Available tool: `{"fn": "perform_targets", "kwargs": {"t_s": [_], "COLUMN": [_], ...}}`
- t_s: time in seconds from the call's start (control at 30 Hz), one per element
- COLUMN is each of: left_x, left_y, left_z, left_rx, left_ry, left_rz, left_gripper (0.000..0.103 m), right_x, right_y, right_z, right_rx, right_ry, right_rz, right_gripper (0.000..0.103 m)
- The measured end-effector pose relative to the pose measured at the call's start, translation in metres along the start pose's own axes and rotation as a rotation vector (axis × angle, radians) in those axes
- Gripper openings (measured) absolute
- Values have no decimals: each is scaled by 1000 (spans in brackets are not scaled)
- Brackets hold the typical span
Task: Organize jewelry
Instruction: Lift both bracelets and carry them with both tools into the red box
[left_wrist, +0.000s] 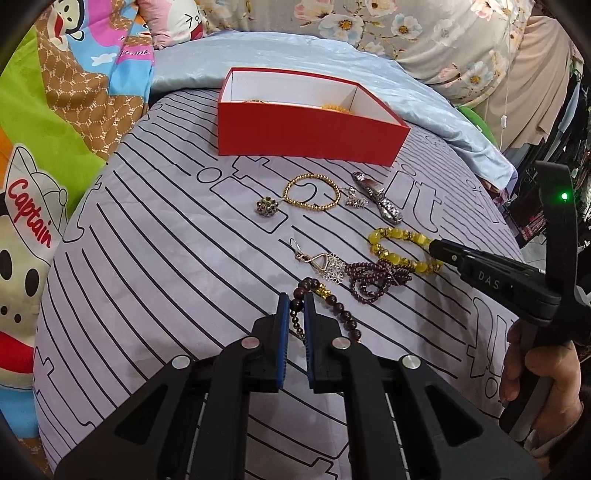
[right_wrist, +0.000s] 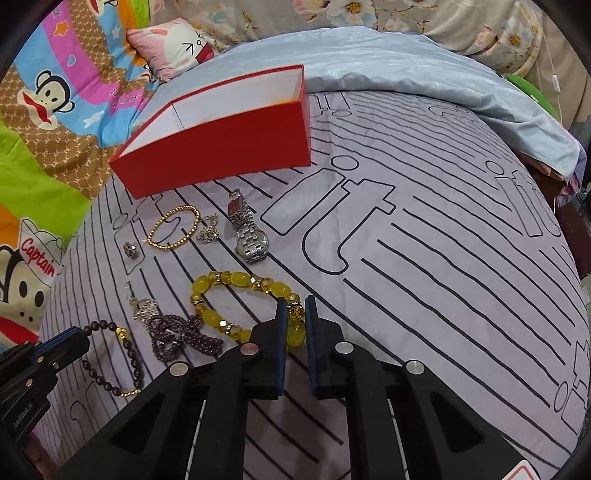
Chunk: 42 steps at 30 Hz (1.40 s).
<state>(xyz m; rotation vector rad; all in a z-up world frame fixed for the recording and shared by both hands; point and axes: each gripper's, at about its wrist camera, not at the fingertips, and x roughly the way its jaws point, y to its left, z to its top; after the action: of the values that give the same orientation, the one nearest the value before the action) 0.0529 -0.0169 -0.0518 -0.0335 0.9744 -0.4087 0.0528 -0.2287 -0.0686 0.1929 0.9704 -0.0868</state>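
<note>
My left gripper (left_wrist: 297, 300) is shut on a dark maroon bead bracelet (left_wrist: 341, 312), which lies on the grey striped bedspread (left_wrist: 155, 258); the same left gripper (right_wrist: 79, 338) shows at the left edge of the right wrist view, with the maroon bracelet (right_wrist: 110, 384) looping away from it. My right gripper (right_wrist: 295, 308) is shut on the near side of a yellow bead bracelet (right_wrist: 240, 280); in the left wrist view the right gripper (left_wrist: 434, 247) meets the yellow bracelet (left_wrist: 391, 236) from the right. An open red box (left_wrist: 306, 134) with white inside stands at the back, with some gold pieces in it.
Between box and grippers lie a gold bead bracelet (left_wrist: 312, 192), a dark flower brooch (left_wrist: 266, 206), a silver watch (right_wrist: 245, 230), a small silver chain (right_wrist: 208, 229), a silver earring (left_wrist: 325, 264) and a purple bead strand (left_wrist: 373, 280). Cartoon bedding (left_wrist: 44, 155) lies left. A hand (left_wrist: 532, 365) holds the right gripper.
</note>
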Motion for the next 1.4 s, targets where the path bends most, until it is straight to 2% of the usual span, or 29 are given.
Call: {"fn": "perform_targets", "kwargs": {"t_s": [0.47,0.8,1.0,1.17,1.4], "left_x": [-36,-58,-65,-57,-19], "left_y": [-11,-22,-24,-23,-18], "left_z": [21,52,94,135,192], "left_rx": [14,55,70,83,77], "left_ry": [-59,-119,-207,-270,-275], "left_rz": [-66,-95,-89,-92,-117], "left_gripper": [7,7,7,7,7], "right_x": [-76,-110,-118,-112,-72], "right_y": [3,11,24,34,45], "right_z": [11,36,68,108,164], "right_rx": [0,-40,-78,-102,-105], "right_ry": [-134,-212,-265,-303,-299], "right_rz": [45,64,88,95,116], "right_gripper": [8,8,8,8,8]}}
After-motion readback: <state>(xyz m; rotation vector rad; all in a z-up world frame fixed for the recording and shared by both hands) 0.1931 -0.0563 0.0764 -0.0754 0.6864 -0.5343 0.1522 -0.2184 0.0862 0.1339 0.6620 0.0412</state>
